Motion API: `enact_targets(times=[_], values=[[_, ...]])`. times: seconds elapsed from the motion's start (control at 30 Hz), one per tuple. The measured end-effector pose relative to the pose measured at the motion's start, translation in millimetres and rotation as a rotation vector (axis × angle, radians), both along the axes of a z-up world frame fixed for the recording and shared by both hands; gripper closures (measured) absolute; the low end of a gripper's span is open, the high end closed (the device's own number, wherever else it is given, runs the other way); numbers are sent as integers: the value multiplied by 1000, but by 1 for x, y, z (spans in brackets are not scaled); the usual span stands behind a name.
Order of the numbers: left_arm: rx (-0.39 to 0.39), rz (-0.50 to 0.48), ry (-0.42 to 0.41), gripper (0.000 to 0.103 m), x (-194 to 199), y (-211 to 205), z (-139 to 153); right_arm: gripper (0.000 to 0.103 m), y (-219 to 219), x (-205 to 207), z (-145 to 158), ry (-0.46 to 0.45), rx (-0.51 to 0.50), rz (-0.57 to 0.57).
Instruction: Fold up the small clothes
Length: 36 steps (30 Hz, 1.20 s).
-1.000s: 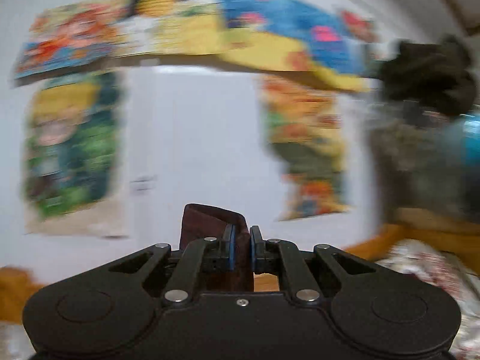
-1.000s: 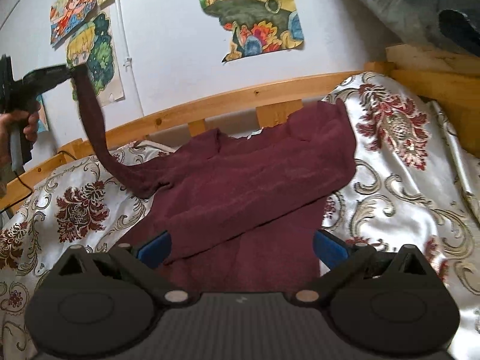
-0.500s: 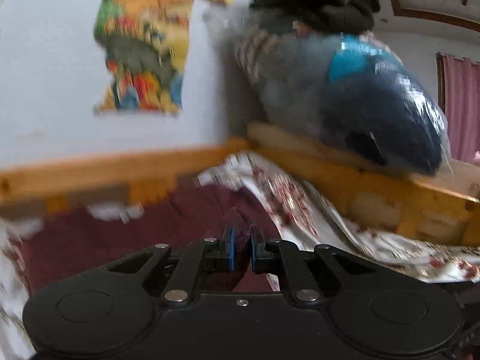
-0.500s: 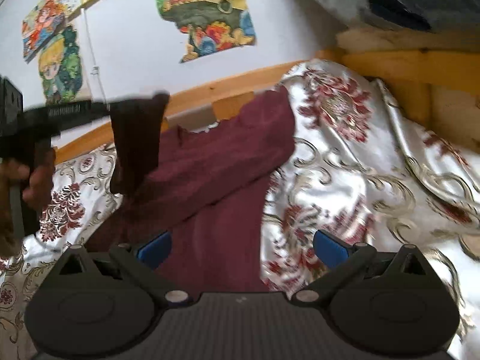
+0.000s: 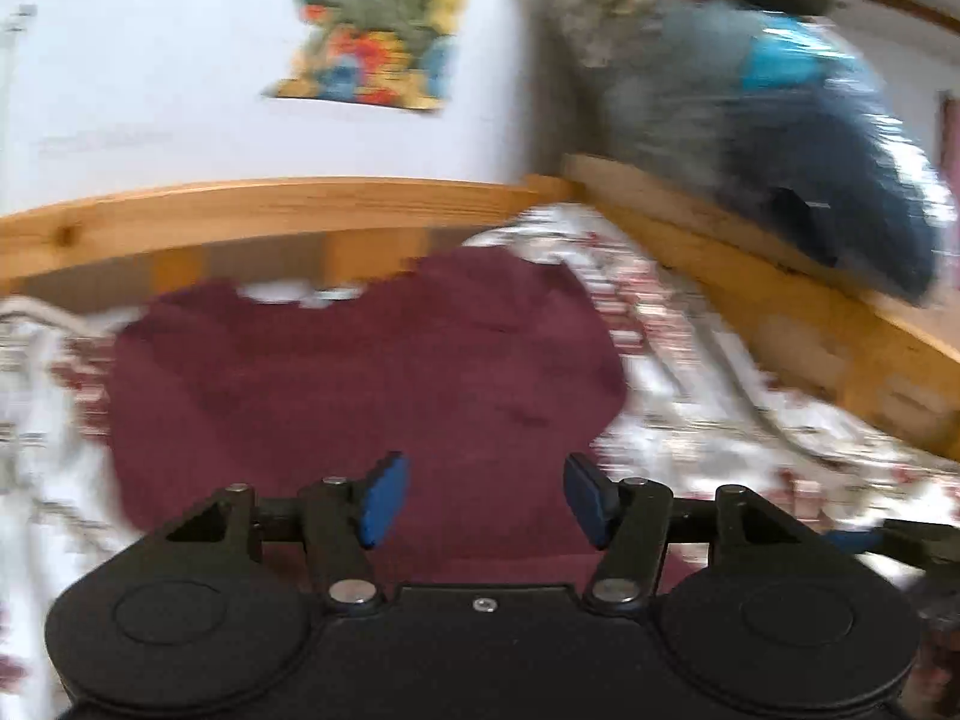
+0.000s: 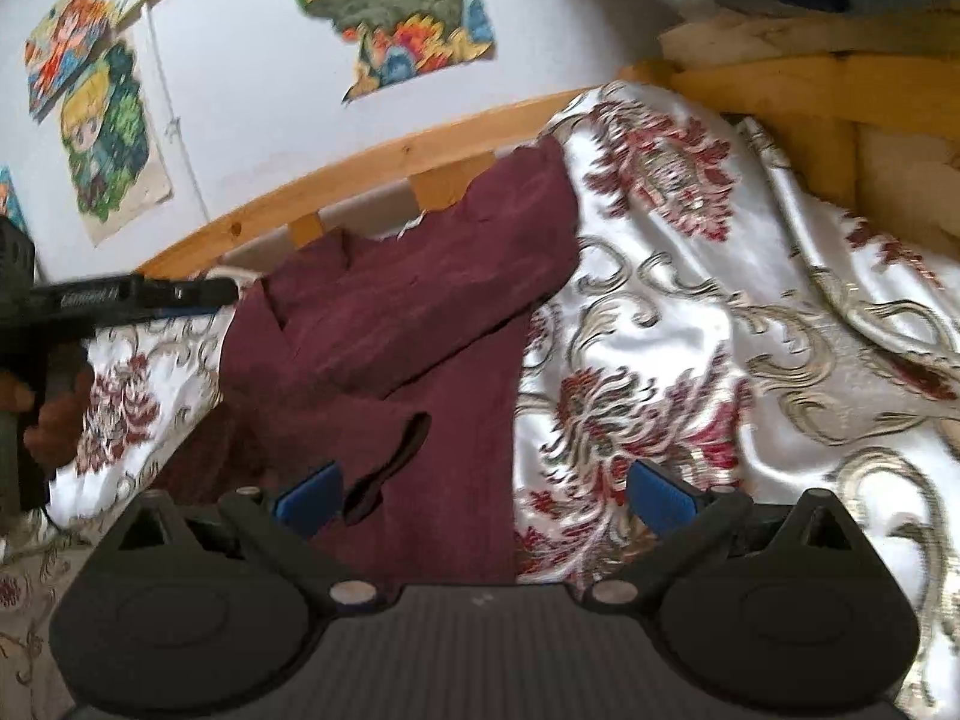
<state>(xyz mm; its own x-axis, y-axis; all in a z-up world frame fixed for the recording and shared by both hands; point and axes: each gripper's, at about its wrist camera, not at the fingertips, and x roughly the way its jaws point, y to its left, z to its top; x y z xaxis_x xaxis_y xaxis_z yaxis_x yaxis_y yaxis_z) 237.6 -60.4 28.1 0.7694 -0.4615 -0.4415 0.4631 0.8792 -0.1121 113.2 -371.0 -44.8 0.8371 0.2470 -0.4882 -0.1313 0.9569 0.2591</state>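
A: What are the fingers doing?

B: The left gripper (image 5: 486,501) has its blue pads (image 5: 384,498) apart. Its jaws have just been opening, and nothing is pinched between them. The red shirt (image 5: 372,384) lies below and past them.

A: And the other one?

B: The right gripper (image 6: 483,495) has its jaws spread wide. They hold nothing. The shirt's lower part and the sheet (image 6: 690,324) show in the gap between them.

A: Where is the shirt?

B: It lies on the bed, on the shiny white sheet with red flowers. A sleeve is folded over the body, and its cuff (image 6: 390,468) points at the right gripper. The top of the shirt is by the wooden rail (image 6: 372,174).

A: Can you see a hand?

B: Yes, in the right view. A hand (image 6: 48,414) holds the left gripper at the left edge, and its fingers reach to the shirt's left side, at the shoulder.

A: What else is there?

B: Posters (image 6: 396,6) on the white wall. A dark bag (image 5: 798,138) sits on the wood at the right.
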Motion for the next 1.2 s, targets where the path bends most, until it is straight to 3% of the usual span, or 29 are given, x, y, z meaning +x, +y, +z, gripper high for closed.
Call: enact_targets(times=[0.1, 0.17, 0.3, 0.43, 0.47, 0.5, 0.57, 0.67, 0.7, 0.73, 0.77, 0.9, 0.97, 1.1, 1.17, 1.2], values=[[106, 149, 10, 42, 27, 28, 1, 1, 14, 10, -3, 13, -38, 44], [135, 232, 47, 42, 55, 50, 3, 6, 24, 20, -4, 25, -74, 67], [119, 346, 133, 45, 118, 83, 8, 15, 45, 42, -7, 32, -102, 134], [67, 391, 250, 48, 170, 97, 3, 19, 64, 70, -10, 36, -135, 191], [58, 403, 278, 58, 180, 99, 1, 21, 67, 79, -11, 42, -137, 199], [55, 422, 307, 79, 190, 100, -2, 23, 69, 86, -13, 50, -137, 202], [70, 423, 339, 97, 203, 98, -7, 28, 72, 100, -17, 76, -137, 199], [113, 437, 296, 99, 207, 88, -7, 51, 76, 118, -24, 123, -144, 185], [128, 450, 273, 99, 207, 85, -6, 67, 78, 120, -25, 128, -161, 186], [134, 458, 255, 99, 205, 80, -5, 86, 79, 122, -25, 127, -179, 189], [130, 465, 234, 99, 204, 78, -4, 93, 80, 122, -24, 117, -193, 188], [95, 473, 201, 98, 204, 77, 0, 97, 72, 115, -9, 32, -190, 119], [101, 443, 225, 89, 206, 78, -3, 97, 66, 112, -3, 4, -186, 64], [45, 413, 192, 54, 188, 96, -3, 93, 51, 117, -11, 81, -113, 60], [11, 424, 178, 49, 176, 108, -3, 79, 46, 114, -13, 80, -73, 58], [-2, 425, 181, 49, 170, 115, -5, 65, 44, 112, -12, 72, -60, 57]])
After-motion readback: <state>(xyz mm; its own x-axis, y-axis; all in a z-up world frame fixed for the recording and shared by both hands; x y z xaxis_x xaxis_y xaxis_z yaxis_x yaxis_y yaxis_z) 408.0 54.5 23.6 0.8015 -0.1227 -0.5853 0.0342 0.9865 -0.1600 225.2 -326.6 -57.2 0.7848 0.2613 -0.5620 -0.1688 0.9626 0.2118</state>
